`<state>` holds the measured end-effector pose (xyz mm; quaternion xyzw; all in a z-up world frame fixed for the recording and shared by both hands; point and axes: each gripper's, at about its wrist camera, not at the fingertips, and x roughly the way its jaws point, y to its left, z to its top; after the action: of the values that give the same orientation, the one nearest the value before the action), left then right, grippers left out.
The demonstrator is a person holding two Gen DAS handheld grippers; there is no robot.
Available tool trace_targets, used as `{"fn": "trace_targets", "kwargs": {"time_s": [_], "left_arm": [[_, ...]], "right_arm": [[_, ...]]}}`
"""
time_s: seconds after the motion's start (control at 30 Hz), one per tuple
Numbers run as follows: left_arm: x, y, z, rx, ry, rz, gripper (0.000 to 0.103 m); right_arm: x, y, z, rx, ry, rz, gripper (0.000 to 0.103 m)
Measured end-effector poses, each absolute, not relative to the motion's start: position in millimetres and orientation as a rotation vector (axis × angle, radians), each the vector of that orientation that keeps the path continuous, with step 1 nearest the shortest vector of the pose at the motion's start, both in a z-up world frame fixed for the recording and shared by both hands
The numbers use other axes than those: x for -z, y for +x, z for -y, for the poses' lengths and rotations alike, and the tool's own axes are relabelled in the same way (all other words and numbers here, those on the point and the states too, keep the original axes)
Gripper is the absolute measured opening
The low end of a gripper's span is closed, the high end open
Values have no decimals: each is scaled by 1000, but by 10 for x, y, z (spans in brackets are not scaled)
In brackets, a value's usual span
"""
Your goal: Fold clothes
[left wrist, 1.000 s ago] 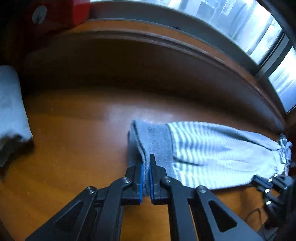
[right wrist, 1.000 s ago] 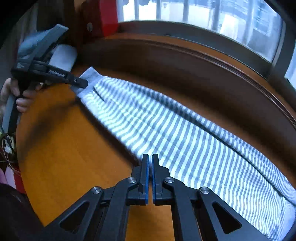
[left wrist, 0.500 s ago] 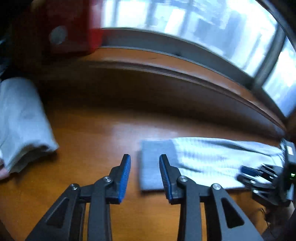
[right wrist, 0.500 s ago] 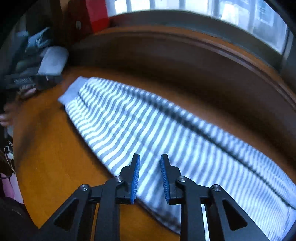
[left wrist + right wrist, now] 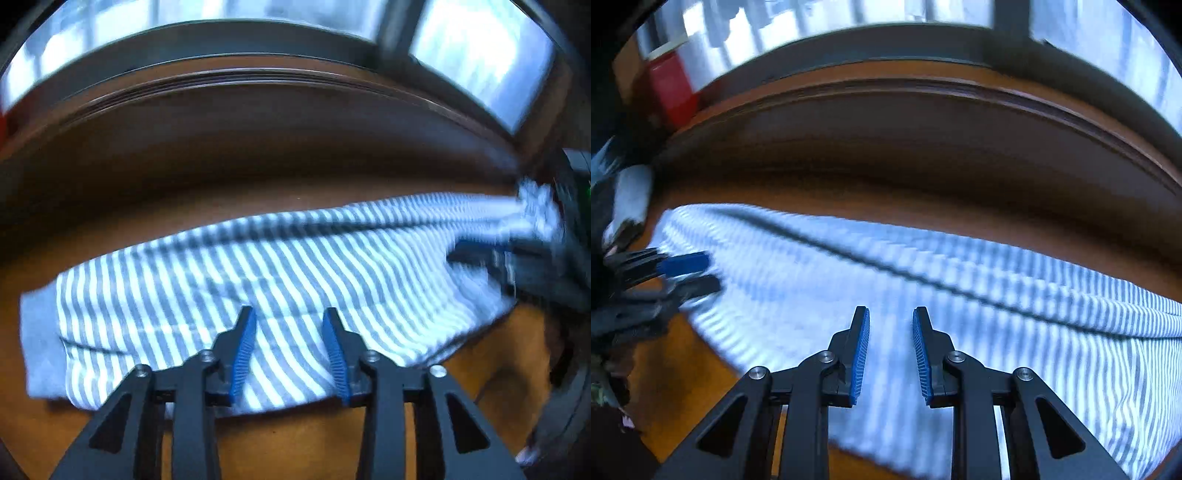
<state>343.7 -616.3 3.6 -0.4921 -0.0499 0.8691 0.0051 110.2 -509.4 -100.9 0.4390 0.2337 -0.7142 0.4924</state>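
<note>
One striped garment point(image 5: 280, 273) lies stretched lengthwise across the wooden table point(image 5: 303, 439), below a dark sill and a bright window point(image 5: 476, 55), as two hand-held grippers hang over it with their jaws spread and nothing between them. The left gripper point(image 5: 290, 350) sits over the near edge toward the plain grey cuff point(image 5: 38, 332); the right gripper point(image 5: 890, 354) is poised above the middle of the cloth, and each shows up, blurred, at the edge of the other's camera. The cloth appears already doubled along its length — a long ridge runs down it and a drawstring end point(image 5: 535, 210) bunches at the far right of the left view — so the lengthwise fold looks done, though how many layers lie there cannot be told. What seems left is the crosswise folding: neither gripper has hold of fabric, and the piece is still far too long to stack. The count, as far as the views show: one striped garment, two grippers, four blue pads, one table. A pale bundle point(image 5: 631, 192) at the left edge of the right view may be laundry folded already, but blur leaves that unsure, and a red object point(image 5: 670, 88) stands on the sill beyond it — one of each.
</note>
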Motion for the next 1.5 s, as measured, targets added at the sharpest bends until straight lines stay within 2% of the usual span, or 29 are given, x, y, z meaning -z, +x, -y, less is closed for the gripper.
{"fn": "trace_targets", "kwargs": {"time_s": [0.07, 0.4, 0.57, 0.9, 0.97, 1.27, 1.4, 1.5], "left_arm": [[-25, 3465, 6090, -2723, -1552, 41, 38], [-19, 3537, 6150, -2718, -1592, 53, 40], [-68, 3502, 6148, -2701, -1555, 114, 40], [32, 3551, 6030, -2705, -1487, -43, 43], [43, 3601, 6052, -2730, -1491, -43, 51], [-126, 3548, 5866, -2728, -1491, 44, 51], [-228, 3299, 5291, -2695, -1403, 42, 51], [-276, 3032, 4452, -2635, -1381, 105, 51]], "right_arm": [[1041, 911, 5166, 1744, 1089, -516, 24], [1022, 339, 5469, 1908, 1100, -457, 25], [828, 640, 4967, 1969, 1037, -411, 30], [1310, 1339, 3966, 2161, 1144, -372, 34], [1257, 1431, 3903, 2179, 1177, -374, 33], [677, 960, 3060, 2174, 1110, -403, 36], [629, 503, 3172, 2076, 1094, -418, 36], [737, 88, 3363, 1974, 1091, -414, 36]]}}
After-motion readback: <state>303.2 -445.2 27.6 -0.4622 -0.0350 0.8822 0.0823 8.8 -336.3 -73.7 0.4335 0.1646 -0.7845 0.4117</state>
